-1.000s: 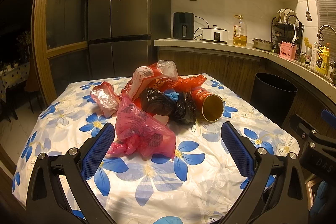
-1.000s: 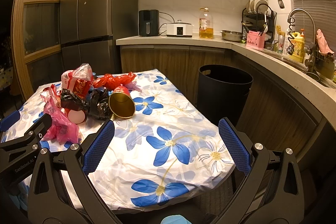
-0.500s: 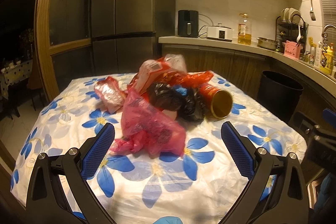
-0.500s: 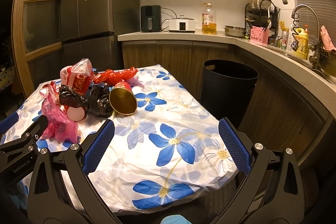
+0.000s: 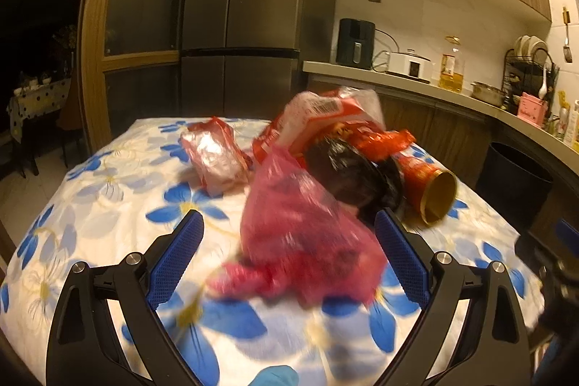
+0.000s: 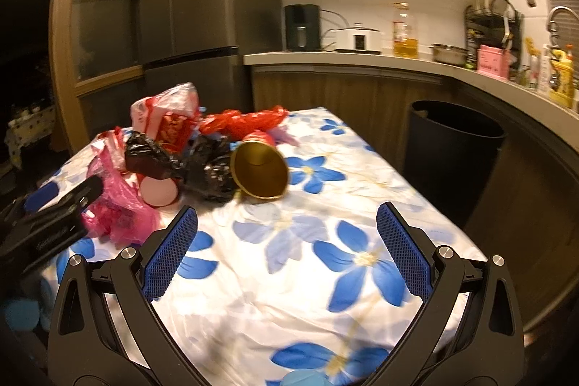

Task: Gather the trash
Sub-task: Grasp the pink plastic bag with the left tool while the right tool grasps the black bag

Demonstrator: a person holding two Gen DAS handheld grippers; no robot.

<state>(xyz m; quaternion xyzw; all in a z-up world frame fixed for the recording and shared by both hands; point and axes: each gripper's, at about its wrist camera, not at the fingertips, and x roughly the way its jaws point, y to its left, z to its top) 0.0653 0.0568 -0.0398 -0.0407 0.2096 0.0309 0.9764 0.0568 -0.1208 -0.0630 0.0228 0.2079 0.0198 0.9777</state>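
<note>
A heap of trash lies on the flowered table (image 5: 108, 205). A pink plastic bag (image 5: 300, 241) is nearest, between the open fingers of my left gripper (image 5: 289, 259). Behind it are a black bag (image 5: 347, 172), red wrappers (image 5: 325, 122) and a red tube with a gold inside (image 5: 434, 190). In the right wrist view the gold tube (image 6: 258, 169), black bag (image 6: 202, 165) and pink bag (image 6: 115, 208) lie ahead left. My right gripper (image 6: 287, 252) is open and empty over the tablecloth (image 6: 325, 277). The left gripper (image 6: 54, 212) shows at the left edge.
A black trash bin (image 6: 448, 154) stands on the floor right of the table, by the cabinets. A counter (image 6: 362, 58) with appliances runs behind. A dark fridge (image 5: 246, 17) stands behind the table.
My left gripper has moved forward, so the pink bag now sits between its fingers. My right gripper has moved forward and a little left toward the gold tube.
</note>
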